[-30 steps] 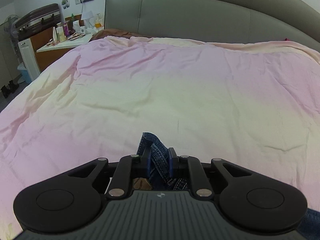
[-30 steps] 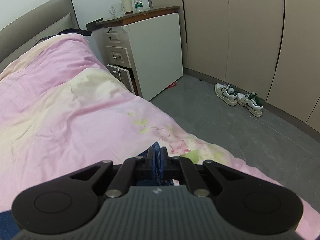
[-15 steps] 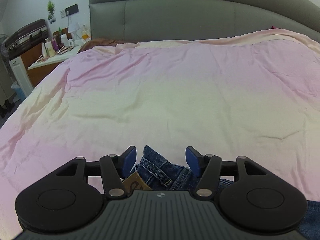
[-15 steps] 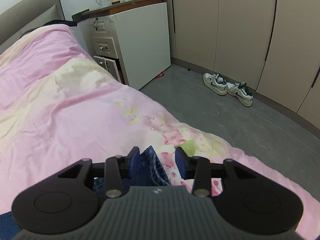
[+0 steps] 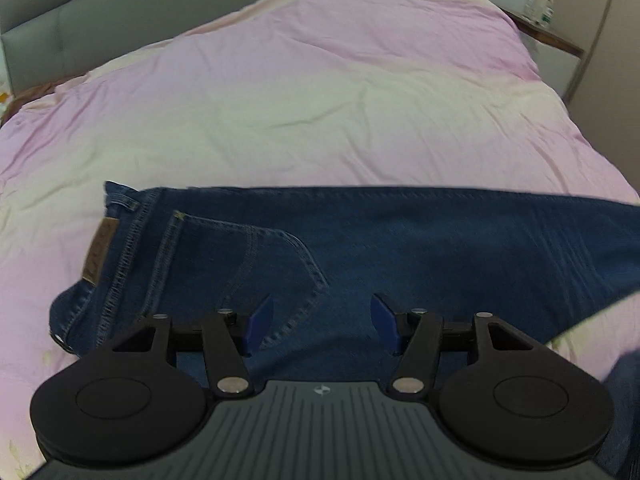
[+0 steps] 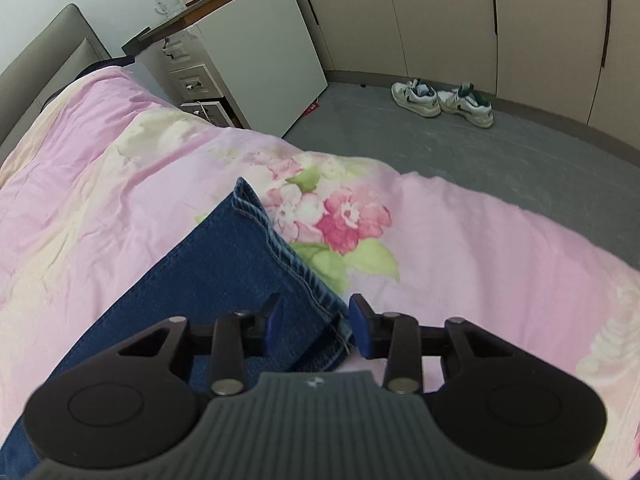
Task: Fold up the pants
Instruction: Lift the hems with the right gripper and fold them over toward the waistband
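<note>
Blue jeans (image 5: 400, 240) lie flat across a pink floral duvet (image 5: 320, 100), waistband and leather patch (image 5: 98, 250) at the left, leg hem (image 6: 280, 240) at the right. The left gripper (image 5: 322, 318) hangs open above the back pocket (image 5: 256, 264); the right gripper (image 6: 316, 320) hangs open over the hem. 2 white sneakers (image 6: 442, 102) sit on the grey floor (image 6: 440, 148).

Pink floral duvet (image 6: 460, 240); white sneakers (image 6: 442, 102); bedside cabinet (image 6: 256, 64); perhaps bottles (image 5: 542, 4).
</note>
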{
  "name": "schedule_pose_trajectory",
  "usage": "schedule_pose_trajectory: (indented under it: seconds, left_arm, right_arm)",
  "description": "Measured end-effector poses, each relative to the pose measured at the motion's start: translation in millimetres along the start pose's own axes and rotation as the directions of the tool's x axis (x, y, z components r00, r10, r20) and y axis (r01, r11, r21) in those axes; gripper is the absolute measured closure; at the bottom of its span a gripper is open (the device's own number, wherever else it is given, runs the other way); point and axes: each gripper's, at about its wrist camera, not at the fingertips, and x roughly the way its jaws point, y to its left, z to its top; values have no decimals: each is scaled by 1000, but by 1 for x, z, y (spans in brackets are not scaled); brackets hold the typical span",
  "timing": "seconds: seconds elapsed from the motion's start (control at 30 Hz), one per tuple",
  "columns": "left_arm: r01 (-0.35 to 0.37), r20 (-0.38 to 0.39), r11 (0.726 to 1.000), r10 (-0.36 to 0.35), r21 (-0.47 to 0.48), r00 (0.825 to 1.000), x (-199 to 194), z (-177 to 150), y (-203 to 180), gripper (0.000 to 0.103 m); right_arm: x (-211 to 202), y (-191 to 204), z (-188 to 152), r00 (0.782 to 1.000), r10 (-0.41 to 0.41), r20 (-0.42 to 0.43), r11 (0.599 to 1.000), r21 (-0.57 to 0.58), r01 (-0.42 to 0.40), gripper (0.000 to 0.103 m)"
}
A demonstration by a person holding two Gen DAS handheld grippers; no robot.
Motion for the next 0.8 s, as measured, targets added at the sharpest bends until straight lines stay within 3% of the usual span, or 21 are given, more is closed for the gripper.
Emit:
schedule_pose_trajectory:
  seconds: [0.07,0.17,0.3,0.37,0.4,0.47,0.57,0.63,0.73,0.77,0.8]
  left_arm:
    - [14,-39,997,-11,75,999,3,-15,-21,37]
    - [27,-110,983,-7,181,994,11,-35,-50,37]
    - [48,-177,969,-4,242,984,24,-61,-76,34]
    - [-15,-176,949,74,316,982,34,-73,-89,35]
    - [-63,-175,935,131,349,976,40,-80,-93,39]
    - [-131,-178,918,210,375,961,50,-84,-95,68]
    - [-188,-186,908,272,375,944,59,-87,-94,96]
    - [-170,-241,921,264,351,934,64,-86,-89,102]
    - [-202,-327,895,344,398,880,80,-93,-86,103]
    - [-237,-336,880,388,410,858,85,-97,-80,103]
    - [-248,-348,881,398,402,849,86,-100,-73,103]
  right_arm:
    - [2,-9,-6,1000,26,-3,999,45,-26,69]
    - [9,-16,-7,998,66,1,994,83,-65,98]
    - [3,-12,-8,999,46,19,998,32,-47,102]
    - [-4,-12,-11,999,34,28,999,19,-35,102]
    - [-6,-13,-12,999,34,32,999,21,-34,102]
    - [-8,-17,-15,999,27,26,999,17,-28,102]
    - [-6,-29,-19,1000,12,6,999,49,-13,103]
    - [-5,-34,-22,1000,23,3,998,57,-23,102]
    - [-3,-37,-22,999,35,-8,998,57,-34,96]
    - [-4,-39,-21,999,35,-6,997,64,-35,81]
    - [-6,-41,-20,999,44,0,996,74,-43,68]
